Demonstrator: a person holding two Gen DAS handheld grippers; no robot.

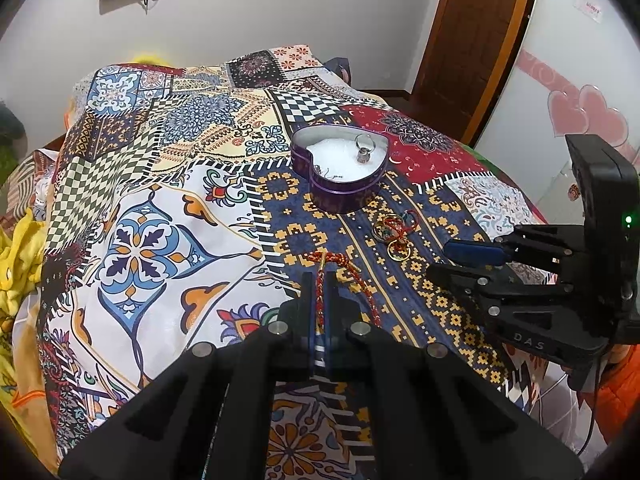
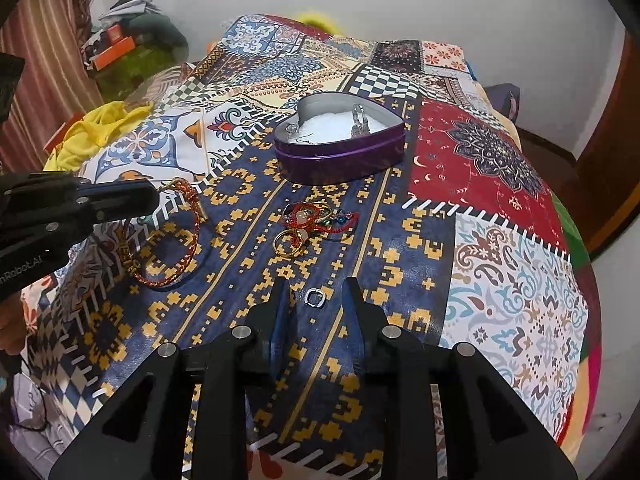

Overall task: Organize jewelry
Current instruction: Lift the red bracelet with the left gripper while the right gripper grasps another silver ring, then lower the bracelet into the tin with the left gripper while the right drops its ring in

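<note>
Black fingers of the right hand-held gripper point(image 2: 316, 292) are filling the bottom of the right wrist view, standing narrowly apart with a small silver squarish ring point(image 2: 315, 297) lying flat on the patterned patchwork bedspread point(image 2: 500, 248) just between and ahead of their tips — the pads are not pressing on it. That ring is sitting dead centre on the gripper's line, so, as I judge it, the coming move is turning on a short dip straight forward and down, then a close. The purple heart-shaped tin point(image 2: 340, 160) with white lining is waiting further up the frame, its point aimed right, past a tangle of gold rings and red and green threads point(image 2: 312, 224). The left hand-held gripper point(image 1: 319, 280) is reaching in from the left edge of that view, clamped tight on a red-and-gold braided cord bracelet point(image 2: 168, 248) whose loop is trailing onto the bed — so the right hand is the nearer to the ring.
</note>
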